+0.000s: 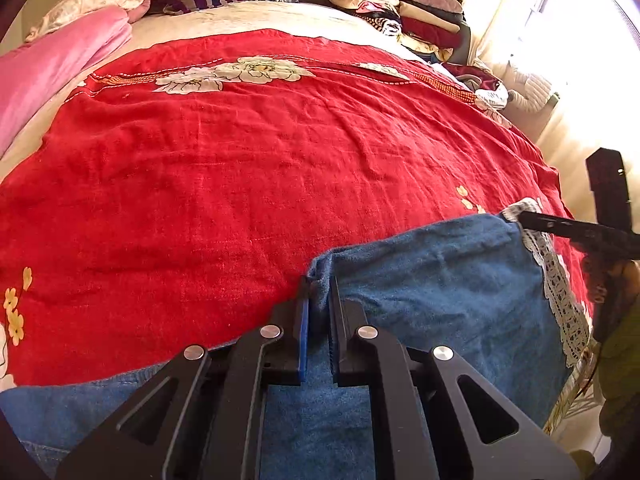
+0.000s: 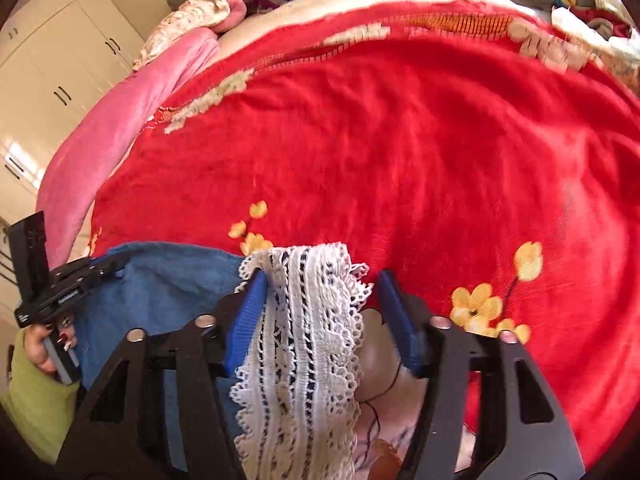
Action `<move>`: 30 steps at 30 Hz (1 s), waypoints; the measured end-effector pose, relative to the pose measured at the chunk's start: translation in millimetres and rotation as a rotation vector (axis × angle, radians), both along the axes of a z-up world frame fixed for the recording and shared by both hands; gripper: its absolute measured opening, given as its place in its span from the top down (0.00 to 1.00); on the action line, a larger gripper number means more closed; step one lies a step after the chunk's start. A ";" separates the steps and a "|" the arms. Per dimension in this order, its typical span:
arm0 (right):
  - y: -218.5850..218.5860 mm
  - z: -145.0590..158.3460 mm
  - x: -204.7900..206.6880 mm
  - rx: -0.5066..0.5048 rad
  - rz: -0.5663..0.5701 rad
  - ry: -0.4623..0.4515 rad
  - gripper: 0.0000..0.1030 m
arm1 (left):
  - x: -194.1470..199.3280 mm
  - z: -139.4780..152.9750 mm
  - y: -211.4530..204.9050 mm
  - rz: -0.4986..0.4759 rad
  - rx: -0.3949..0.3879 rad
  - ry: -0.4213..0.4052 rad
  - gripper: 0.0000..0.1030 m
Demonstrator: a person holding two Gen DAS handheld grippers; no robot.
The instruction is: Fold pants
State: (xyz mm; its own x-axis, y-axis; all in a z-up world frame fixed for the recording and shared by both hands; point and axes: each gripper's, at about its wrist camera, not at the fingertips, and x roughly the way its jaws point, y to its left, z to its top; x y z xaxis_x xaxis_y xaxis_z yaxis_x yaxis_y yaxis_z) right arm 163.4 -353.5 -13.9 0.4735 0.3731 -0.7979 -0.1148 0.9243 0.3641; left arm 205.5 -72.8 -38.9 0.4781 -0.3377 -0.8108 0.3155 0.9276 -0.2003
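While my left tongs (image 1: 319, 292) point down at the near edge of the bed, their jaws are pinched tight on a fold of the blue pants (image 1: 432, 280); the cloth bunches up between the two pads at the top left corner of the folded denim; the pants lie on the red cover (image 1: 240, 160), close to me, with the rest of the cover bare beyond them. Along the pants' right edge runs a white lace trim (image 1: 560, 292); in the left view my right tongs (image 1: 520, 218) come in from the right and reach that trim at its far corner.

From the right view, my right tongs (image 2: 320, 280) stand partly open with the lace trim (image 2: 304, 320) draped between the pads; the left blue pad (image 2: 248, 316) touches the lace, while the right pad (image 2: 400, 320) stands apart from it, so the jaws are not pressing on it; the view is blurred. To the left there, the pants (image 2: 160, 280) spread blue across the cover (image 2: 400, 140), and my left tongs (image 2: 100, 266) grip their far corner; my hand (image 2: 40, 344) in a green sleeve (image 2: 36, 400) holds that tool.

A pink blanket (image 1: 52, 64) lies along the left of the bed; a pile of folded clothes (image 1: 400, 8) sits at the far right corner.
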 end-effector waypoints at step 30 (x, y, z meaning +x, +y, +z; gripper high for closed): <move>5.4 18.9 -28.0 -0.260 -0.020 -0.207 0.58 | -12.3 16.3 33.5 0.200 0.052 -0.141 0.59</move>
